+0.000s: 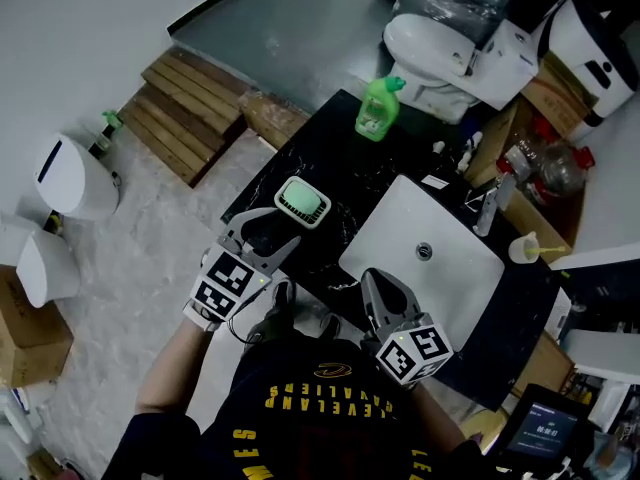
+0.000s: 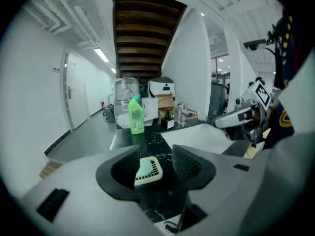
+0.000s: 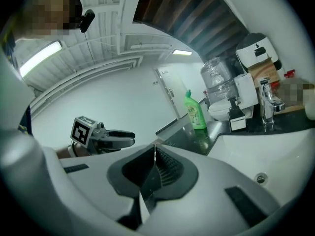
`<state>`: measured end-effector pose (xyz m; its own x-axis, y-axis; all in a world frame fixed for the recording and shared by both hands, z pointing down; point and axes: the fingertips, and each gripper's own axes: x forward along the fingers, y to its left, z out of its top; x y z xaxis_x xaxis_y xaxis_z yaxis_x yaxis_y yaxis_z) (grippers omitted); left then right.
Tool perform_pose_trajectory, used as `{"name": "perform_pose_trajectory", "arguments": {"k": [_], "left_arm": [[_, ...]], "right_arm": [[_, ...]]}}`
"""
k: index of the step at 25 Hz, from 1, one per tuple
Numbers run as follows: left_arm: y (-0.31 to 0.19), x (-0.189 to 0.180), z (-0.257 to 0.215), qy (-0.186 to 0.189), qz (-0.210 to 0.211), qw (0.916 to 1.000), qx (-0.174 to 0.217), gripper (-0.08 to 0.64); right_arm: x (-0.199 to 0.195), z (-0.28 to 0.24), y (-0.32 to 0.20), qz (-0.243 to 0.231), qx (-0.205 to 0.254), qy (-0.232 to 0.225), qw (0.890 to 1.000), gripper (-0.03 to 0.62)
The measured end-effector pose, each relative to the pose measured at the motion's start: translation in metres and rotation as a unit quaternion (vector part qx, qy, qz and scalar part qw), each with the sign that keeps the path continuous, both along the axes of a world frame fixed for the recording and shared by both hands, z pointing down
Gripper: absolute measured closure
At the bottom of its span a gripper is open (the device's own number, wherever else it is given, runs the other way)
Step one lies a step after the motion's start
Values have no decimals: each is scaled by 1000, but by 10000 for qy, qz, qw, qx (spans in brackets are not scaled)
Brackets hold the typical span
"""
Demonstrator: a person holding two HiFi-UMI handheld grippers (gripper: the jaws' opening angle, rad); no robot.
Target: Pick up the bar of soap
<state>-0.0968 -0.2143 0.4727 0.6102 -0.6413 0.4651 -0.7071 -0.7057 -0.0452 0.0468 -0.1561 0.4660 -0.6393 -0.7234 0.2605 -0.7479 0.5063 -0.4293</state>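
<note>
A pale green bar of soap (image 1: 301, 200) lies in a white slotted dish (image 1: 321, 211) on the black countertop (image 1: 330, 153), left of the sink. My left gripper (image 1: 262, 232) stands open just short of the dish, on its near side. In the left gripper view the soap (image 2: 143, 167) sits ahead between the open jaws of that gripper (image 2: 155, 163), with nothing held. My right gripper (image 1: 379, 281) hovers over the near rim of the sink, and in its own view it (image 3: 154, 154) is shut and empty.
A white sink basin (image 1: 455, 268) with a faucet (image 1: 486, 208) fills the counter's right half. A green bottle (image 1: 377, 109) stands at the far end. Behind it are a white toilet (image 1: 430, 43) and cluttered boxes (image 1: 545, 158). Wooden steps (image 1: 190, 113) lie on the floor to the left.
</note>
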Motion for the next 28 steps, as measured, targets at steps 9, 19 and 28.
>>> {"name": "perform_pose_trajectory", "arguments": {"k": [9,19,28], "left_arm": [[-64,-1,64,-1181,1489,9807,-464,347],[-79,2,120,-3445,3538,8691,-305,306],[-82,1,150,-4560,4337,7744,-657,272]], "right_arm": [[-5,3,-41,739,-153,-22,9971,571],[14,7,-53,1463,-242,-112,9889,571],[43,9,-43,2087,-267,-349,9770,571]]}}
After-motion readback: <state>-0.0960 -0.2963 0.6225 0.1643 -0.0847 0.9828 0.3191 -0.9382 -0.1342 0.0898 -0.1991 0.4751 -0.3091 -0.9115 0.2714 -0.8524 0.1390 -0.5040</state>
